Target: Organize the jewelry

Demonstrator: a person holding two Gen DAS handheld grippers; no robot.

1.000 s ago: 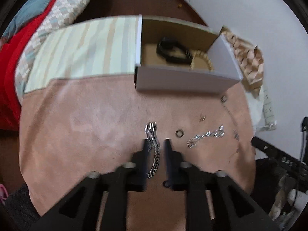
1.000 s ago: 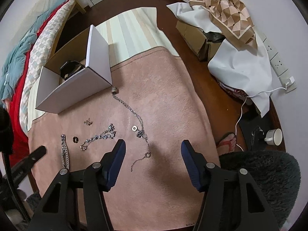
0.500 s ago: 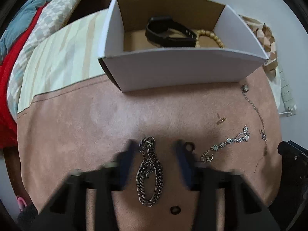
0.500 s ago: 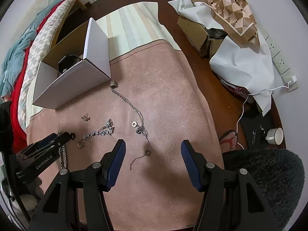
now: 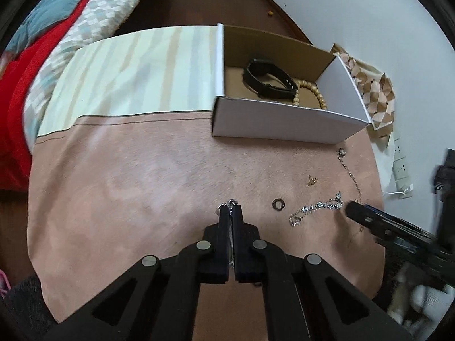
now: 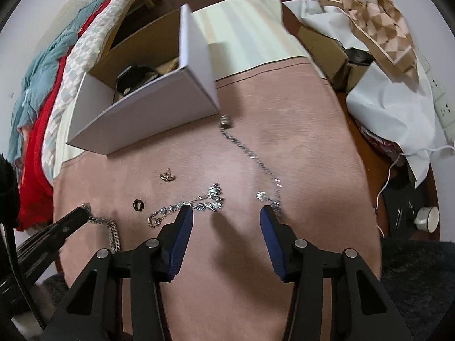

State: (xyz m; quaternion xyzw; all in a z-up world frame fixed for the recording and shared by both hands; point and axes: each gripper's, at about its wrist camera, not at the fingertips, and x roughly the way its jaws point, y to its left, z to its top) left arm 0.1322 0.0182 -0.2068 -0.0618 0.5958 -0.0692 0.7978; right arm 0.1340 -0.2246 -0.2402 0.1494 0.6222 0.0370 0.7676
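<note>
Here, jewelry lies scattered over a pink, fuzzy worktop [image 5: 128, 184] beside a bed.
At far left lies the quilted bed [image 5: 34, 42]; the left claw [image 5: 231, 213] is pinched tight on a chunky curb-link chain [image 6: 112, 227]. Then a small dark ring [image 5: 278, 204], a sparkly stone bracelet [image 5: 315, 209] and a thin necklace [image 6: 250, 153]. Behind stands a white cardboard box [image 5: 284, 125] holding a black band [image 5: 268, 78] and wooden beads [image 5: 312, 92]. The right claw [image 6: 226, 216] gapes wide, holding nothing, just above the bracelet.
</note>
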